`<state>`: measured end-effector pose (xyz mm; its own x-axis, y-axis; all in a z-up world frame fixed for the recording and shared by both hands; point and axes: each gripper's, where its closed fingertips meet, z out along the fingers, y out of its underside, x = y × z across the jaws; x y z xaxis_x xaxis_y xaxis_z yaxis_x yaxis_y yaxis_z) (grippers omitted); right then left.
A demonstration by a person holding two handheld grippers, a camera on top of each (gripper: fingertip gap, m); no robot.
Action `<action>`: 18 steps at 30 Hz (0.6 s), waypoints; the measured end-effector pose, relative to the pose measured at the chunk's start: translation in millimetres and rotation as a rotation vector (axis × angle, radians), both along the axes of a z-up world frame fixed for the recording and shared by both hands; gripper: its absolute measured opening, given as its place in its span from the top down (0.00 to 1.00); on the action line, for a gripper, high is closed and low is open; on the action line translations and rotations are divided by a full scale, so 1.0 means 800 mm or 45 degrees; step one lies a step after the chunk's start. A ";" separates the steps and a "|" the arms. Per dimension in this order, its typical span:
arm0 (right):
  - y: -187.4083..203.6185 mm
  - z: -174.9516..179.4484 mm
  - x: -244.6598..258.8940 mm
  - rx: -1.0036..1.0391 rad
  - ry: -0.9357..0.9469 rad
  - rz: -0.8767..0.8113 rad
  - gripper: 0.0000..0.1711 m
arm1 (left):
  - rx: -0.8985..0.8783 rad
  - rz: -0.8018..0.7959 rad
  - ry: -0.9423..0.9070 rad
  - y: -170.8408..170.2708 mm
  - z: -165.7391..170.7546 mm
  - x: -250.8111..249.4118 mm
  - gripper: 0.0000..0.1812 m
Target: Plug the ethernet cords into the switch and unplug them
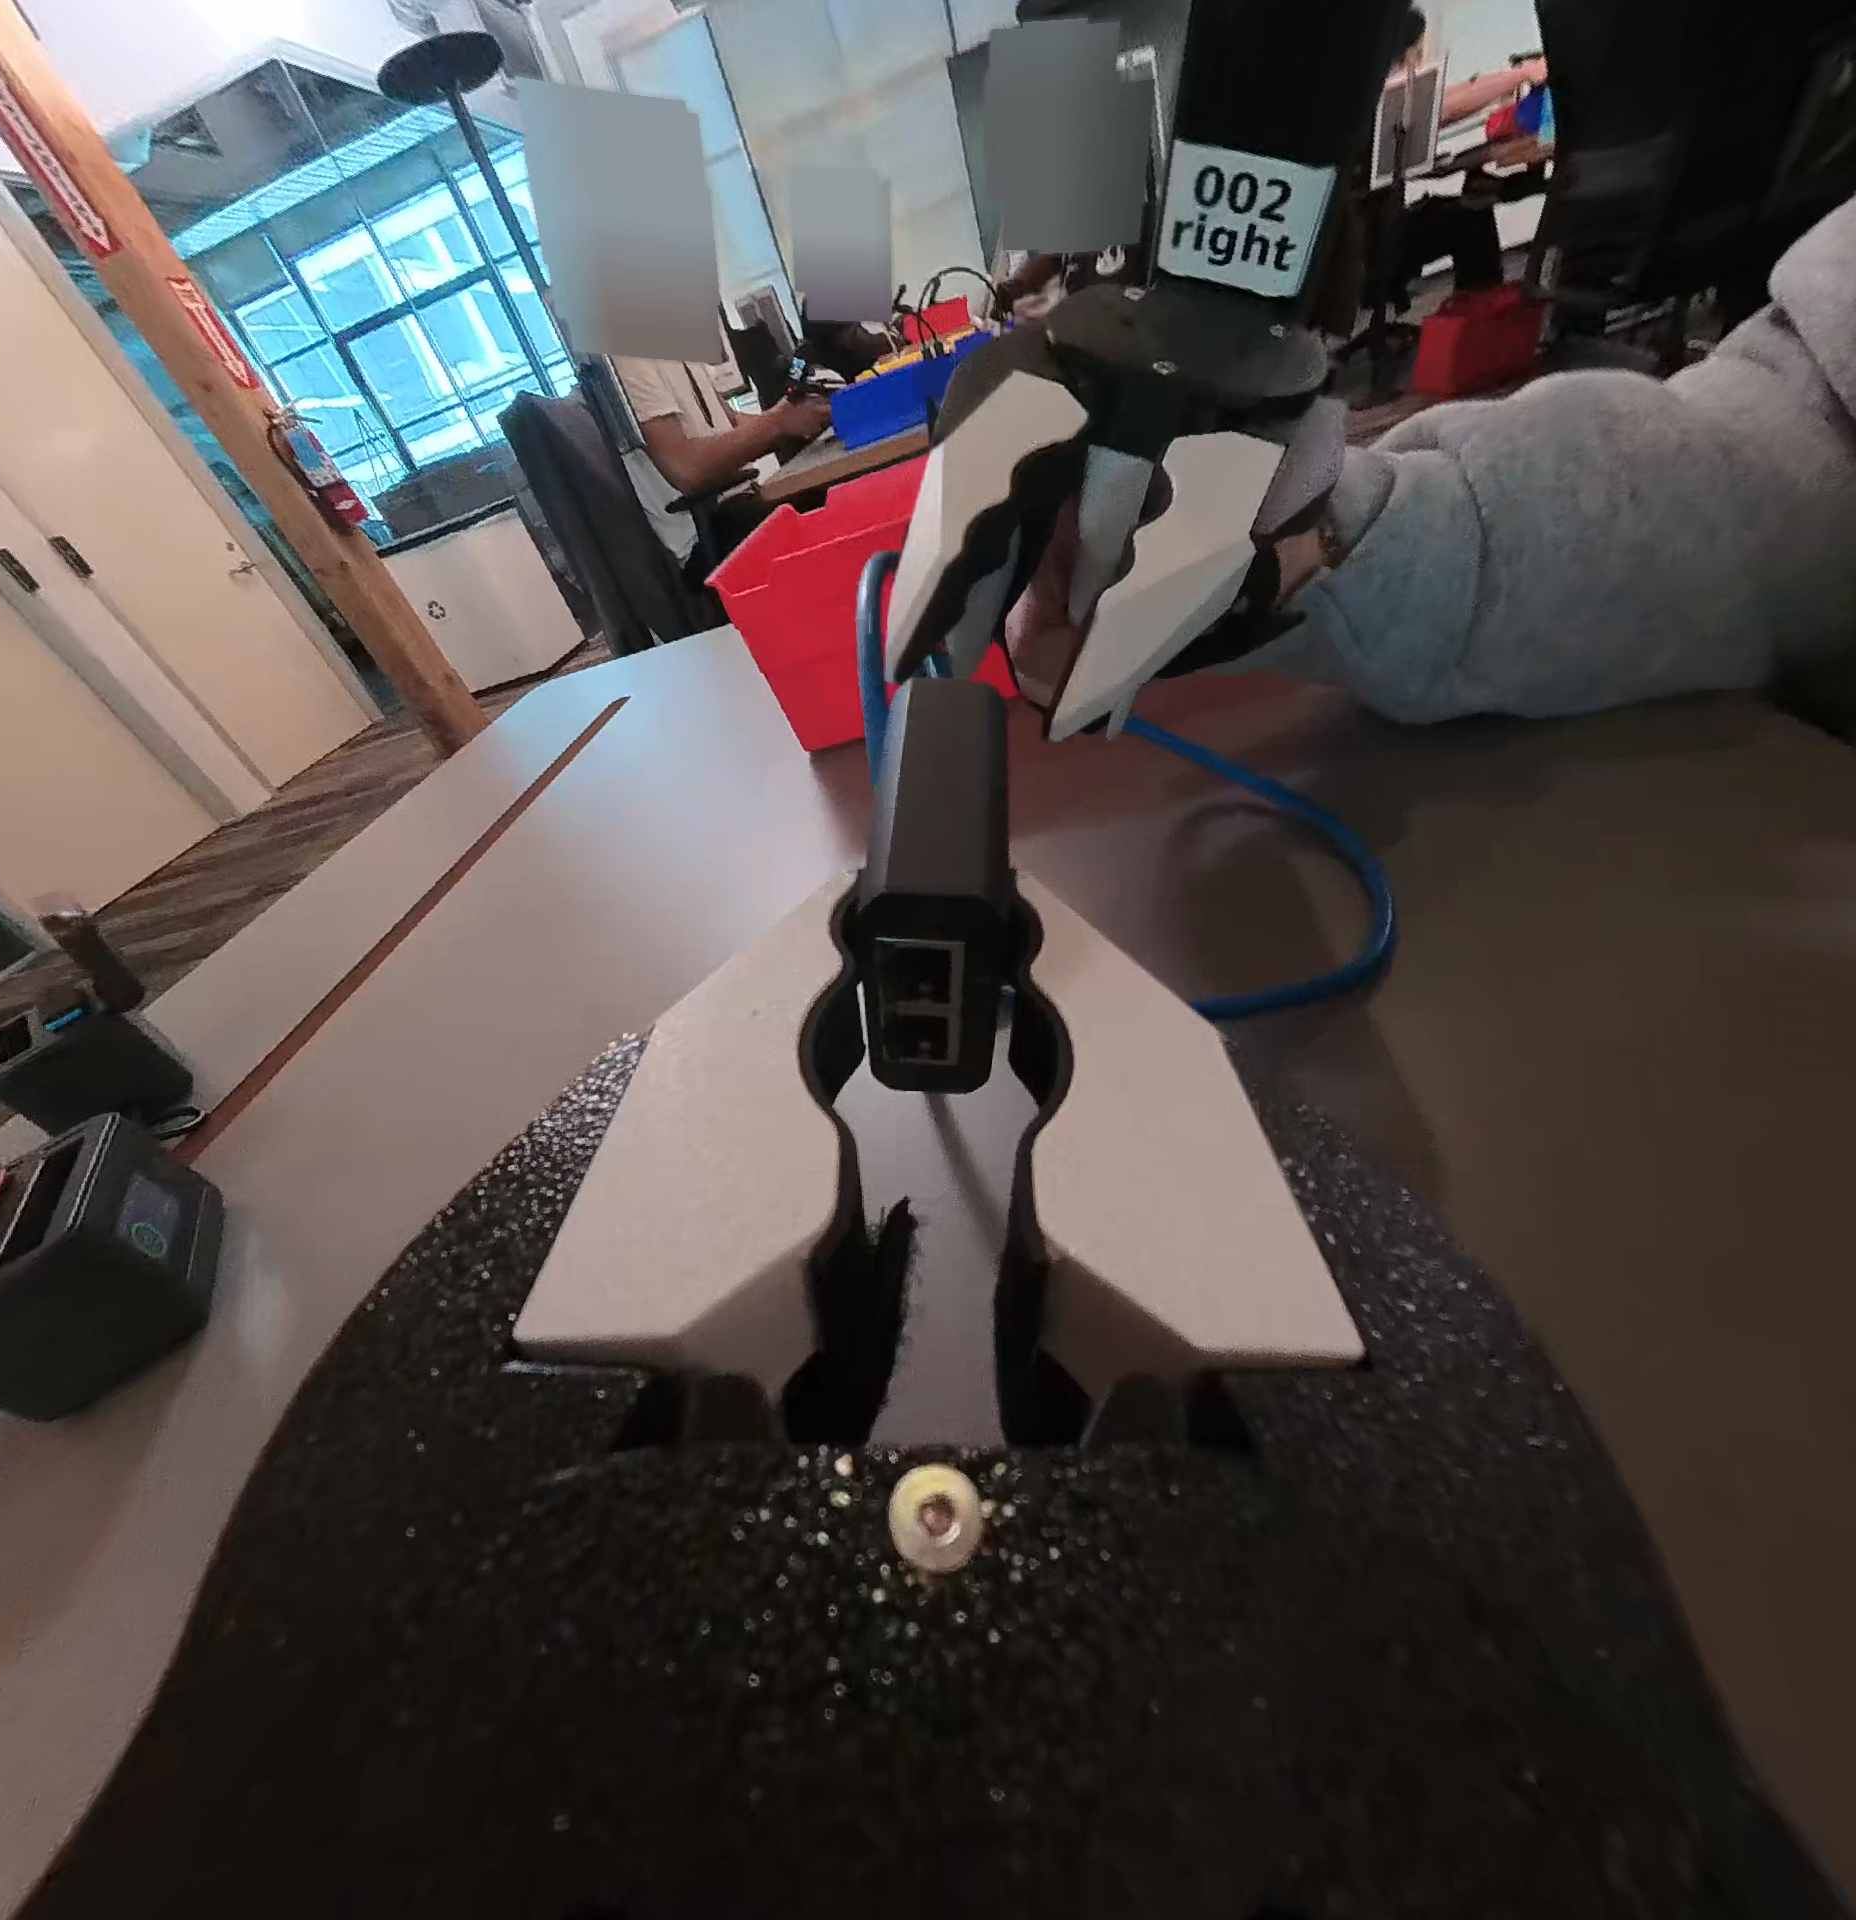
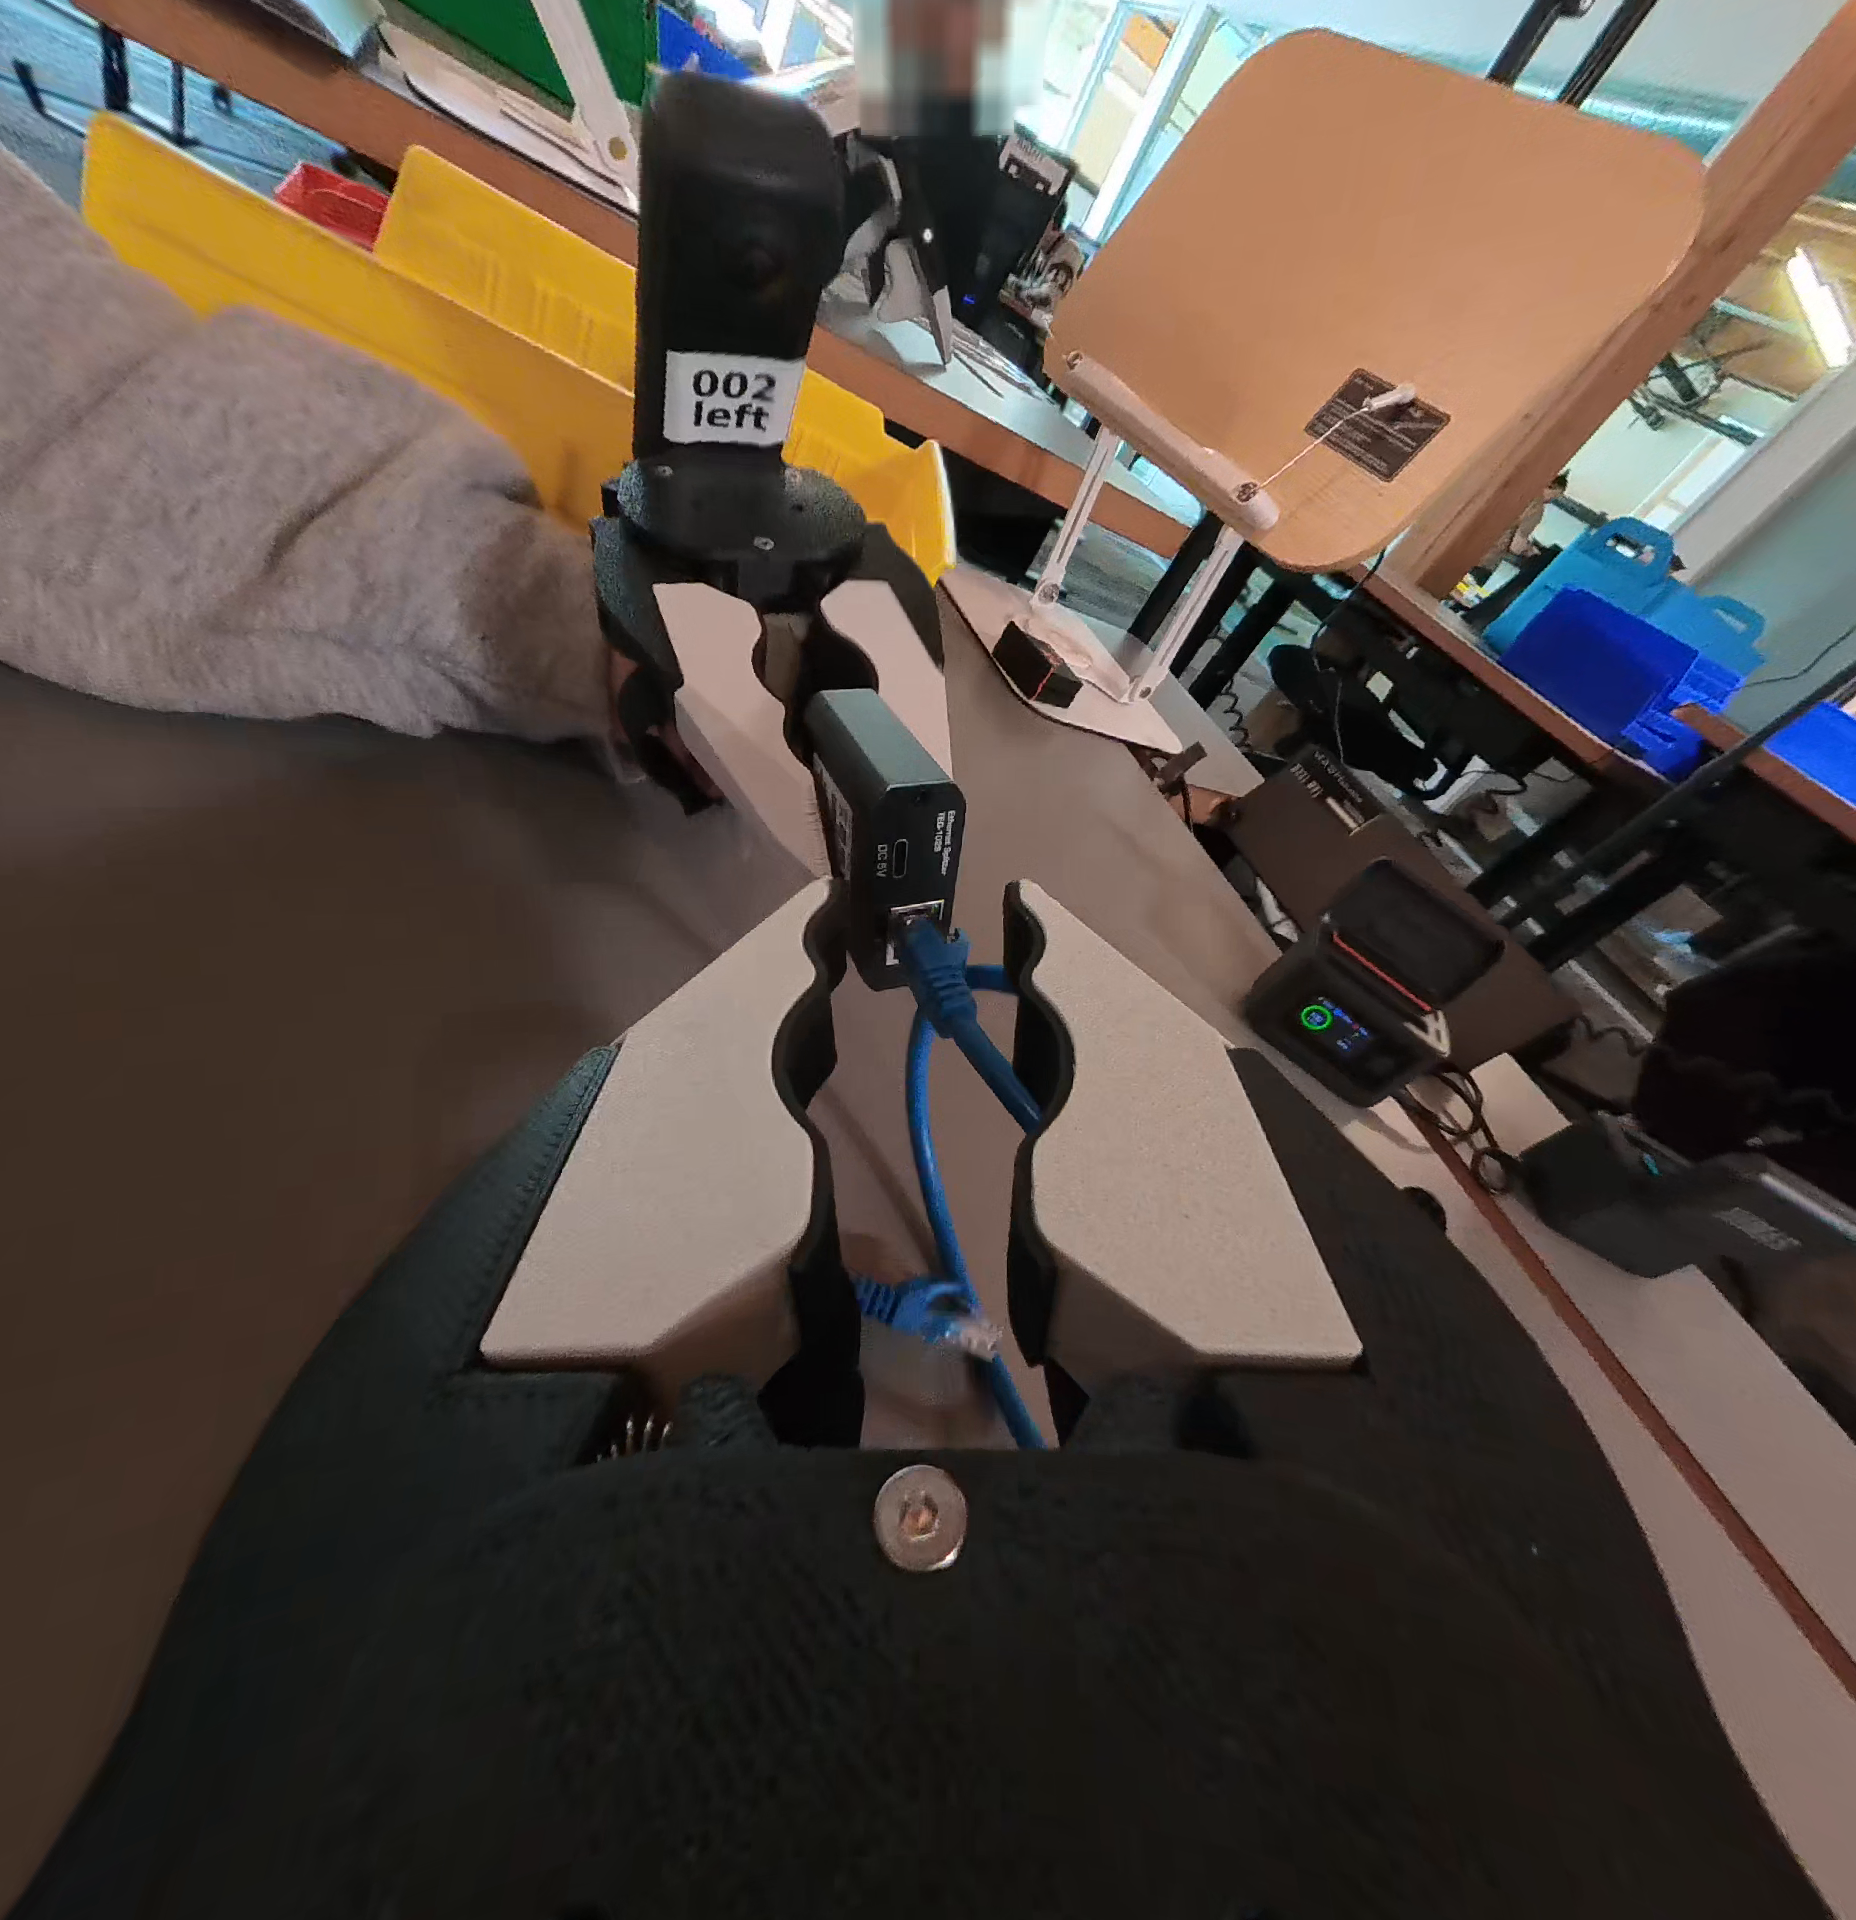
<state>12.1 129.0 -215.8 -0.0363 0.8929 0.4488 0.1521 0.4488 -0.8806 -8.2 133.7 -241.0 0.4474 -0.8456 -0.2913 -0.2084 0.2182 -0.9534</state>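
Note:
My left gripper (image 1: 934,914) is shut on a small black ethernet switch (image 1: 939,790) and holds it above the grey table (image 1: 1526,1039). Two empty ports face this camera. In the right wrist view the switch's (image 2: 882,790) other end has a blue ethernet plug (image 2: 929,951) seated in one port. The blue cord (image 2: 939,1143) loops down between my right gripper's fingers, and its free plug (image 2: 929,1314) lies near the finger bases. My right gripper (image 2: 919,904) is open, its tips either side of the seated plug. It also shows in the left wrist view (image 1: 981,701), as the left gripper does in the right wrist view (image 2: 799,665).
A red bin (image 1: 799,613) stands behind the switch. Black charger boxes (image 1: 82,1257) sit at the table's side, also in the right wrist view (image 2: 1371,997). Yellow bins (image 2: 467,301) and a wooden board on a stand (image 2: 1371,291) are beyond. Grey sleeves (image 1: 1578,540) lie over the table. The tips of both grippers are at nearly the same place.

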 end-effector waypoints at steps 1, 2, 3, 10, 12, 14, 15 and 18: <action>0.000 -0.005 0.001 0.006 -0.018 -0.005 0.83 | 0.010 -0.002 0.029 -0.001 -0.003 0.001 0.88; 0.000 -0.011 0.002 0.026 -0.047 -0.013 0.83 | 0.021 0.001 0.068 -0.001 -0.007 0.003 0.88; 0.001 -0.017 0.002 0.069 -0.077 -0.025 0.83 | 0.035 0.005 0.101 -0.001 -0.011 0.004 0.88; 0.005 -0.053 0.002 0.278 -0.293 -0.065 0.89 | 0.102 0.026 0.288 -0.002 -0.031 0.007 0.88; 0.007 -0.055 0.001 0.307 -0.301 -0.077 0.90 | 0.091 0.022 0.305 -0.002 -0.035 0.007 0.88; 0.009 -0.053 0.000 0.332 -0.284 -0.097 0.91 | 0.081 0.010 0.296 -0.003 -0.035 0.008 0.88; 0.010 -0.054 -0.001 0.344 -0.287 -0.109 0.91 | 0.071 -0.009 0.288 -0.005 -0.034 0.009 0.88; 0.004 -0.062 -0.004 0.295 -0.337 -0.088 0.88 | 0.053 -0.024 0.339 -0.007 -0.041 0.006 0.88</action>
<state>9.1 132.4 -265.6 -0.1213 0.7730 0.6227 0.3988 0.6124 -0.6826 -3.7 127.9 -274.1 0.3343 -0.8378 -0.4317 -0.4462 0.2627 -0.8555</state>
